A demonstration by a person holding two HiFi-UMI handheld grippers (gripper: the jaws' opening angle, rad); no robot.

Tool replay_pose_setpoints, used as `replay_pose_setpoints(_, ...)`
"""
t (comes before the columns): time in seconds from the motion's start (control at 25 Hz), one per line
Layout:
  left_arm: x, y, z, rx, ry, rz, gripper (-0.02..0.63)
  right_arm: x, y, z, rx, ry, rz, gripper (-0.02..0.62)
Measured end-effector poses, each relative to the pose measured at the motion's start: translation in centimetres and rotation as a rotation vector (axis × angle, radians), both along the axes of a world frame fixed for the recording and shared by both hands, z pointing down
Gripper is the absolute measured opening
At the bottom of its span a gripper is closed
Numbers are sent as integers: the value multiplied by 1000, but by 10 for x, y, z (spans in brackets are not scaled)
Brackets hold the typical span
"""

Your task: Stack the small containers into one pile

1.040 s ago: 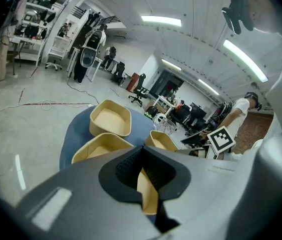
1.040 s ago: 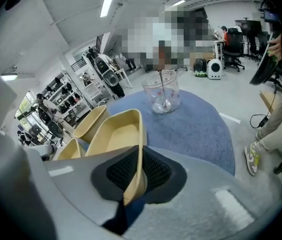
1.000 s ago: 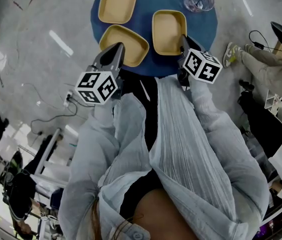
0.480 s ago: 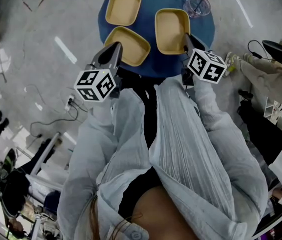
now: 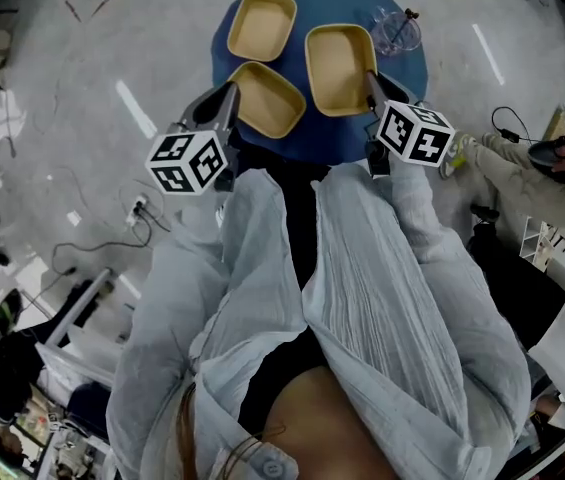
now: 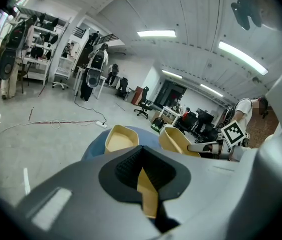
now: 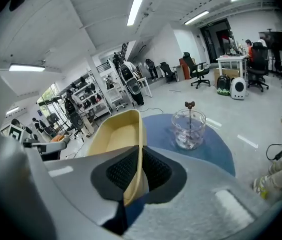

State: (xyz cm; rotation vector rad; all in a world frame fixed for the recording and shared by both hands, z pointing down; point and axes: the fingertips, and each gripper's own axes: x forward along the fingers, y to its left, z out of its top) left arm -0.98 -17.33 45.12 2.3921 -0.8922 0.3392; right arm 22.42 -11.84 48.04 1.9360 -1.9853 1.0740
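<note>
Looking down on a round blue table (image 5: 407,68) with three tan small containers bunched close together up top, not nested yet. Clamping the left gripper (image 6: 141,168) shut on the near wall of the near-left container (image 5: 267,98), tan rim pinched right between the black pads (image 6: 126,170). Same deal on the other side: squeezing the right gripper (image 7: 137,170) tight onto the near edge of the right container (image 5: 340,56), wall sandwiched between its jaws. Leaving the far container (image 5: 262,25) untouched at the back left of the table, just beyond the near-left one. Also spotting a clear glass jar (image 5: 395,31) with a little stick poking up out of it, at the table's far right, just beside the right container. Pale grey floor (image 5: 82,88) all round, a cable (image 6: 61,122) trailing over it, plus light crinkly sleeves (image 5: 412,218) running up to both grippers.
</note>
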Motion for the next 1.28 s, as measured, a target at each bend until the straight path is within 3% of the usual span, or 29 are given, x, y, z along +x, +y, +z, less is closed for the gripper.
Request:
replay_pose_setpoints(0.44, -25, 3, 3, -20, 5, -76, 12, -44, -20, 9, -31, -28, -169, 25)
replay_pose_setpoints(0.68, -52, 12, 4, -20, 10, -163, 12, -81, -25, 18, -62, -51, -328, 25)
replay_pose_setpoints(0.92, -76, 20, 10, -33, 9, -236, 12, -116, -34, 28, -95, -103, -428, 25)
replay_pose_setpoints(1.28, -100, 40, 22, -69, 10, -313, 12, -148, -36, 38, -132, -78, -577, 25)
